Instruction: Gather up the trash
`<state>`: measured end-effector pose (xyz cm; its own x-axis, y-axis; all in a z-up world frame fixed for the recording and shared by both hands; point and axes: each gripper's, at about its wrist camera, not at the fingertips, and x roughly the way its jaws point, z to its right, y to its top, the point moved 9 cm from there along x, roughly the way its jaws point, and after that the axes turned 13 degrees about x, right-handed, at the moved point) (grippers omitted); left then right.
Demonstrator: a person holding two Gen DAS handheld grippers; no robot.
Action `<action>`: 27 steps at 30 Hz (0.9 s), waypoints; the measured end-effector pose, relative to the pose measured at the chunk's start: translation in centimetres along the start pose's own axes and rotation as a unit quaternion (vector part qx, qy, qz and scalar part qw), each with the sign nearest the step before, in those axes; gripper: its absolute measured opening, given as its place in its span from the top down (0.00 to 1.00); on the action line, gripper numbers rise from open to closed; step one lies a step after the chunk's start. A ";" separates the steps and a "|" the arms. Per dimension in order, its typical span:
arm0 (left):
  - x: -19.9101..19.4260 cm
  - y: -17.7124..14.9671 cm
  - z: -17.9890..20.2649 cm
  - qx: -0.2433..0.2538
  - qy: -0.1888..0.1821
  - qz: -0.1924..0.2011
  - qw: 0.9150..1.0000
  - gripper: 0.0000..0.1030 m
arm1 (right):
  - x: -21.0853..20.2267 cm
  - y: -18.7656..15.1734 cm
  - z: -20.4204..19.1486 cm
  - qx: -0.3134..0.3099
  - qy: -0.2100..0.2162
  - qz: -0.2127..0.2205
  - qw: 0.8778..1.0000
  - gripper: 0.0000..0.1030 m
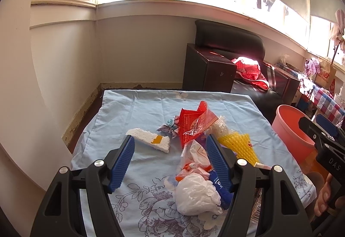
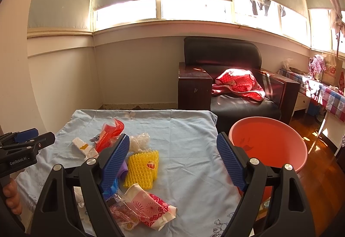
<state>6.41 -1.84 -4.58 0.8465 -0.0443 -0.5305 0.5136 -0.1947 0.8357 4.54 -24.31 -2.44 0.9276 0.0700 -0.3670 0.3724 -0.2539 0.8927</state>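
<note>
both grippers hover tilted down over the near edge of the blue cloth-covered table point(image 2: 189, 124), jaws wide and empty. the left gripper point(image 1: 170, 146) faces the trash heap mid-table; the right gripper point(image 2: 172, 150) faces bare cloth. the white foam wedge point(image 1: 151, 139) lies long axis slanting toward the left edge. the pink basin point(image 2: 269, 146) sits off the right edge.

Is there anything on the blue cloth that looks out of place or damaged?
Yes. Trash lies scattered on the blue cloth: a broken piece of white foam, a torn red wrapper, a yellow foam net and a crumpled white plastic bag. The pink basin beside the table looks nearly empty.
</note>
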 end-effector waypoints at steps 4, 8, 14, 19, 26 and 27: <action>-0.1 0.1 -0.1 -0.002 -0.001 0.003 1.000 0.34 | 0.1 -0.1 0.2 0.004 0.001 -0.004 1.000 0.19; 0.0 0.0 -0.3 -0.006 -0.004 0.004 1.000 0.34 | 0.3 -0.3 0.4 0.007 0.003 -0.013 1.000 0.19; 0.1 -0.2 -0.9 -0.007 -0.016 0.007 1.000 0.34 | 0.6 -0.5 0.7 0.009 0.004 -0.022 1.000 0.19; -0.1 -0.4 -0.9 0.002 -0.048 0.010 0.999 0.34 | 0.9 -0.9 0.8 0.001 0.013 -0.040 0.999 0.19; 0.2 -2.4 0.2 0.017 -0.119 -0.018 0.993 0.34 | 1.3 -2.6 0.9 -0.017 0.036 -0.085 0.996 0.19; 0.3 -2.8 0.4 0.021 -0.129 -0.026 0.991 0.34 | 1.4 -2.9 0.9 -0.019 0.040 -0.091 0.995 0.19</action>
<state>5.15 -1.74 -7.13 0.7524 -0.2822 -0.5952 0.5441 -0.2429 0.8031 4.72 -24.36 -5.75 0.8436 0.1876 -0.5032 0.5340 -0.1937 0.8230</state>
